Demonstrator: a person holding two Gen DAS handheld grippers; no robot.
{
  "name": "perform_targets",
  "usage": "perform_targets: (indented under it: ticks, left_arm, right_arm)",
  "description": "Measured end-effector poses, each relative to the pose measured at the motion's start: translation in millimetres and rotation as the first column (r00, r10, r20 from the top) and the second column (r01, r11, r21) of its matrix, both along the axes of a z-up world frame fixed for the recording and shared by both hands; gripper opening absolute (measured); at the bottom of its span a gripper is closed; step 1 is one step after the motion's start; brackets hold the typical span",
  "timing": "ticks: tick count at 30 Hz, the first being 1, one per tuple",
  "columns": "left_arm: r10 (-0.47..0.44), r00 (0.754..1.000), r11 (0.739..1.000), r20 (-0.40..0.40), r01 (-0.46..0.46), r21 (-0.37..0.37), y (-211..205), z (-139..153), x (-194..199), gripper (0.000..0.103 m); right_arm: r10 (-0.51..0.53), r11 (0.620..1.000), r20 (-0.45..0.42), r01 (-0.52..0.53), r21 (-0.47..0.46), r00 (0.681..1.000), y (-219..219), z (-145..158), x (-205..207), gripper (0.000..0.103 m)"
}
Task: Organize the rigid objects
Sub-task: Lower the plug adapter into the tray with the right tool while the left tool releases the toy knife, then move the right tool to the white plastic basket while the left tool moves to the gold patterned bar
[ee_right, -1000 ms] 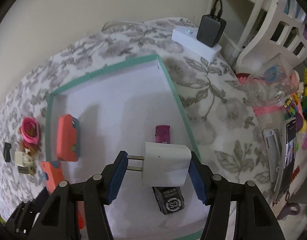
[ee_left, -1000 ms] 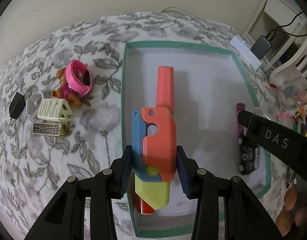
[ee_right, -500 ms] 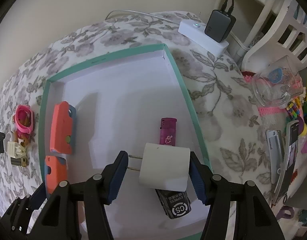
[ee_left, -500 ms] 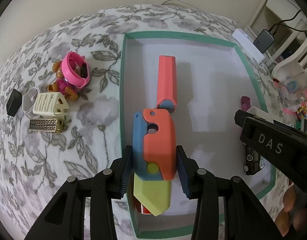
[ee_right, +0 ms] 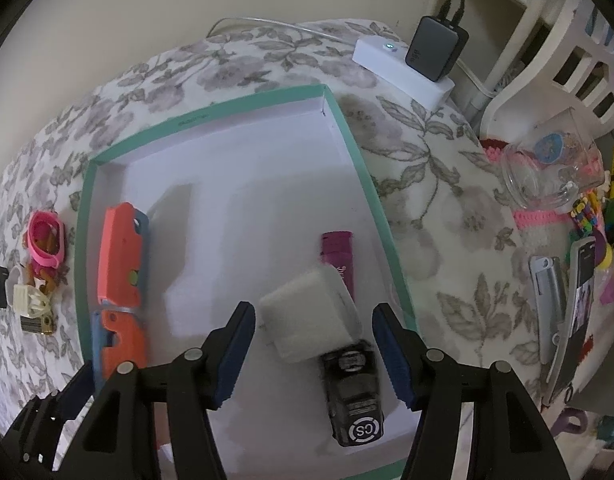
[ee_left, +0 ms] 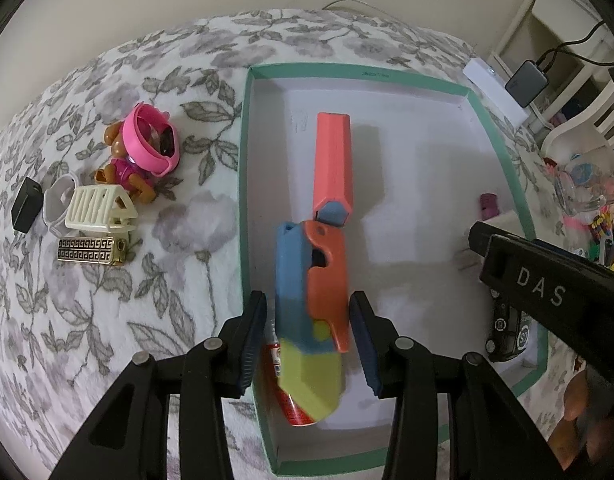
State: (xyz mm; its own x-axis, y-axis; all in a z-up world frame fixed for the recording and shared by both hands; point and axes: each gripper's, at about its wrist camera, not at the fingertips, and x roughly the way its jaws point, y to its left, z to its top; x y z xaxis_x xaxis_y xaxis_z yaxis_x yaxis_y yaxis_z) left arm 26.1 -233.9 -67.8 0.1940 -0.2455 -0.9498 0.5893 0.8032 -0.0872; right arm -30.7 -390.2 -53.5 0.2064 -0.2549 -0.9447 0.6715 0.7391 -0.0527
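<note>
I have spread both jaw pairs since a second ago, dropping the toy knife (ee_left: 311,300) and white charger (ee_right: 311,320) into the green-rimmed box (ee_right: 363,152).

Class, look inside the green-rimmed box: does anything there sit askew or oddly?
Yes. The white charger lies tilted, leaning on the black toy car rather than flat on the box floor. The right tongs stand open around it. Both look motion-blurred.
</note>
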Motion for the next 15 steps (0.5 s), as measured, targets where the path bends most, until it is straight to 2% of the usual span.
perform_targets:
  ticks: [4,7,10,12,15]
  left_arm:
    - [-0.005,1.000,1.000,0.010,0.005,-0.012,0,8,-2,0.044]
    - [-0.002,1.000,0.999,0.025,0.003,-0.041,3,21,-3,0.046]
    - [0.019,0.999,0.998,0.041,-0.016,-0.064,8,34,0,0.059]
    - [0.041,0.998,0.996,0.049,-0.037,-0.076,12,41,3,0.060]
    - [0.082,0.995,0.993,0.053,-0.077,-0.090,22,49,11,0.062]
  right_arm:
    - [-0.002,1.000,0.012,0.002,-0.004,1.000,0,9,-1,0.065]
    - [0.009,0.999,0.043,-0.008,-0.036,0.999,2,26,-2,0.065]
    - [0.015,0.998,0.075,-0.010,-0.068,0.997,2,45,-3,0.065]
    - [0.015,0.995,0.099,-0.006,-0.095,0.995,3,60,-5,0.066]
    - [0.015,0.992,0.121,0.001,-0.129,0.993,6,75,-6,0.075]
